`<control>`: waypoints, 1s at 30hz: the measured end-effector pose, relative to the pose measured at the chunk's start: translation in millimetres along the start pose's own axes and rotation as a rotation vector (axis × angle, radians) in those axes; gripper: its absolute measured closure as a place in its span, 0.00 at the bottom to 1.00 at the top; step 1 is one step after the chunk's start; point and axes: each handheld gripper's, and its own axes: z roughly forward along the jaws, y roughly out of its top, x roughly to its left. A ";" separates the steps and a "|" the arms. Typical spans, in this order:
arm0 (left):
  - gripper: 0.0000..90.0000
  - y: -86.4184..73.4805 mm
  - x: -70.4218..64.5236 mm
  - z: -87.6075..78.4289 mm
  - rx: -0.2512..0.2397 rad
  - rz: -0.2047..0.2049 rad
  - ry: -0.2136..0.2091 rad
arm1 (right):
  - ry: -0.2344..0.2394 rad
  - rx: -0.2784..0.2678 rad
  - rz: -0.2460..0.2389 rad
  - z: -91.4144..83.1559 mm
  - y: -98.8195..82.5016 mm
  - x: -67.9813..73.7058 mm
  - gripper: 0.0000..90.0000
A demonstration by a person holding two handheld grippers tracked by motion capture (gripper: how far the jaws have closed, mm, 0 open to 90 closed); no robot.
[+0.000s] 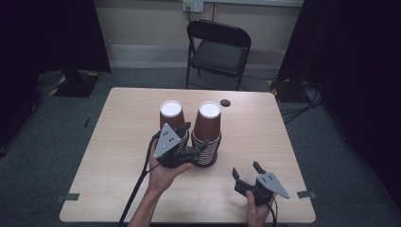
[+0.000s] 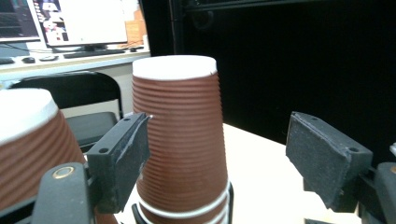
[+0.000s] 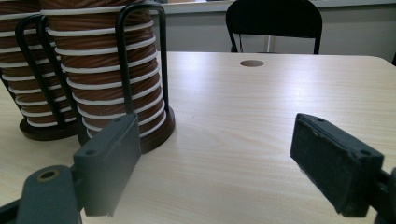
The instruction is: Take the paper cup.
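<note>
Two stacks of brown paper cups stand side by side near the middle of my table, each in its own black wire holder on a round base, upside down with the white bottoms on top. I count two stacks, two holders, two grippers and one small dark disc near the far edge.

My left gripper is up against the stacks from the near side. In the left gripper view the left stack sits just outside its left jaw, and the right stack rises just behind that jaw, towards the gap. The jaws stand apart with nothing pinched between the pads; whether the left pad touches the right stack I cannot tell.

My right gripper rests low near the near right corner, well apart from the cups, jaws wide with bare table between them. In the right gripper view both holders lie ahead and to the left of its left jaw.

One black folding chair stands beyond the far edge.
</note>
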 end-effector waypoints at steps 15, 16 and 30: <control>0.24 21.8 2.0 19.4 0.031 0.016 0.058 | -0.002 -0.002 0.004 -0.1 -0.1 -0.4 0.16; 0.24 23.3 1.3 21.4 0.029 0.016 0.060 | -0.002 -0.002 0.005 -0.1 -0.1 -0.4 0.16; 0.24 45.2 0.7 45.7 0.058 0.017 0.112 | -0.001 -0.002 0.009 0.0 0.0 -0.8 0.16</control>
